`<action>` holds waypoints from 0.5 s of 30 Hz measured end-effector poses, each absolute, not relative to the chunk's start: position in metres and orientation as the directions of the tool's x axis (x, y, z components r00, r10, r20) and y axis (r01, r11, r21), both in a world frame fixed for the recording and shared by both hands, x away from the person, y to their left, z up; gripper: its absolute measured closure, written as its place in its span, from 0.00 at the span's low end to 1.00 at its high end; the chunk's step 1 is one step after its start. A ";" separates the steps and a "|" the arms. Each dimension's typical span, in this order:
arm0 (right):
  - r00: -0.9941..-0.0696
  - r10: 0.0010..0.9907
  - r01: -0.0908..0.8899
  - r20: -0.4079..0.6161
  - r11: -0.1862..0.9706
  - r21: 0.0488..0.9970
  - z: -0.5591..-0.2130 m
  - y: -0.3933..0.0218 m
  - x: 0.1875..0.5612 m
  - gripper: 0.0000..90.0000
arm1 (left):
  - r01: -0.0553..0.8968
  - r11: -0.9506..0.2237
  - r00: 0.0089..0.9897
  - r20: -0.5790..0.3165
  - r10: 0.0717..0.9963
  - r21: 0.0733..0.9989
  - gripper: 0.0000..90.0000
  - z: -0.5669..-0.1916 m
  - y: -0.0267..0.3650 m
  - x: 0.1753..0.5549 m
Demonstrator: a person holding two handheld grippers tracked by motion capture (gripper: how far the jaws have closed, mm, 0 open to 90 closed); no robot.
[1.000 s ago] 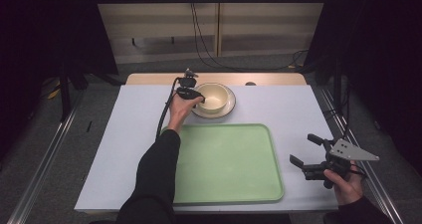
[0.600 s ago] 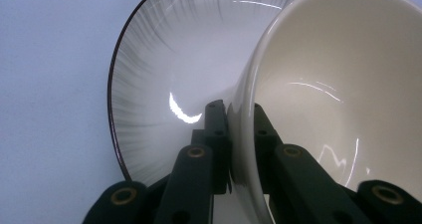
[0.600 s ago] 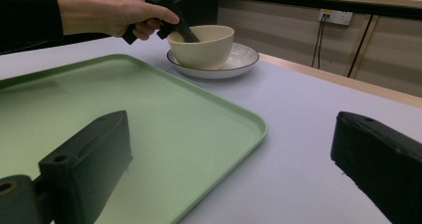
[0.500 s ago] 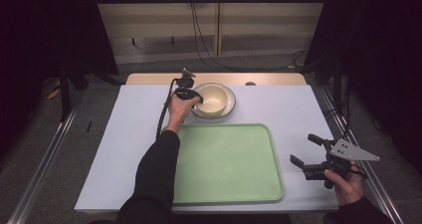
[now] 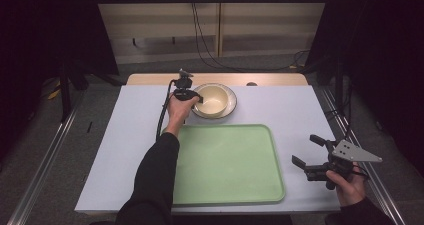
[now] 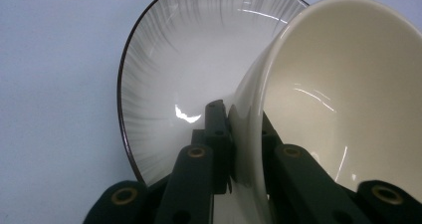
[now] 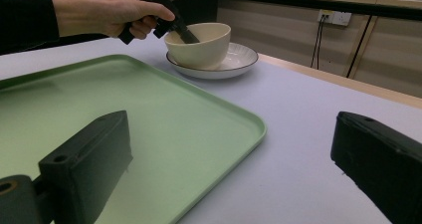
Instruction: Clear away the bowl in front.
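- Bowl [image 5: 214, 99], cream, sits in the striped plate [image 5: 230, 106] beyond the green tray [image 5: 227, 165].
- Left gripper [image 6: 245, 134] is clamped on the bowl's near rim, one jaw inside, one outside.
- Right gripper [image 5: 311, 155] waits wide open and empty beside the tray.
- Grasp looks complete; the next move likely calls for a level lift clear of the plate toward the tray.

White table [image 5: 125, 135] bears green tray [image 5: 225, 165]; striped plate [image 5: 229, 110] beyond.

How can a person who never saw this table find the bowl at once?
Start at the green tray on the white table. Just beyond its far edge lies a plate with the bowl on it. The bowl is plain cream and deep; the left gripper pinches its rim.
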State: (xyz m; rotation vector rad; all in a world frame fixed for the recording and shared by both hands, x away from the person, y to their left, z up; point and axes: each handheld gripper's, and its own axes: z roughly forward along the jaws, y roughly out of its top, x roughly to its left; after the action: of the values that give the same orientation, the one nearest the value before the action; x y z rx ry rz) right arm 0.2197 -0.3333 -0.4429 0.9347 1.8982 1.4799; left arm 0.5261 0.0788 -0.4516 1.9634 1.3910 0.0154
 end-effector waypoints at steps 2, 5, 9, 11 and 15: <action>-0.605 0.796 0.188 -0.006 0.150 0.971 -0.443 -0.333 0.219 0.03 | 0.816 -0.151 0.416 -0.385 0.824 0.558 0.93 -0.450 0.079 0.526; -0.606 0.796 0.186 -0.008 0.152 0.971 -0.443 -0.333 0.220 0.03 | 0.810 -0.151 0.420 -0.382 0.823 0.566 0.93 -0.446 0.080 0.525; -0.601 0.799 0.185 -0.008 0.150 0.971 -0.443 -0.333 0.219 0.03 | 0.802 -0.139 0.416 -0.377 0.828 0.581 0.93 -0.441 0.083 0.524; -0.603 0.798 0.186 -0.008 0.150 0.971 -0.443 -0.333 0.219 0.03 | 0.804 -0.138 0.422 -0.392 0.817 0.579 0.93 -0.438 0.084 0.524; -0.603 0.798 0.186 -0.009 0.151 0.971 -0.443 -0.333 0.219 0.03 | 0.796 -0.161 0.444 -0.383 0.810 0.584 0.93 -0.432 0.085 0.521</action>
State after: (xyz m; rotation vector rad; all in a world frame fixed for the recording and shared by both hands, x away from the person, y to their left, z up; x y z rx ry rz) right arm 0.2194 -0.3334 -0.4428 0.9351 1.8941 1.4777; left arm 0.5214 0.0853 -0.4320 1.9483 1.3480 0.0241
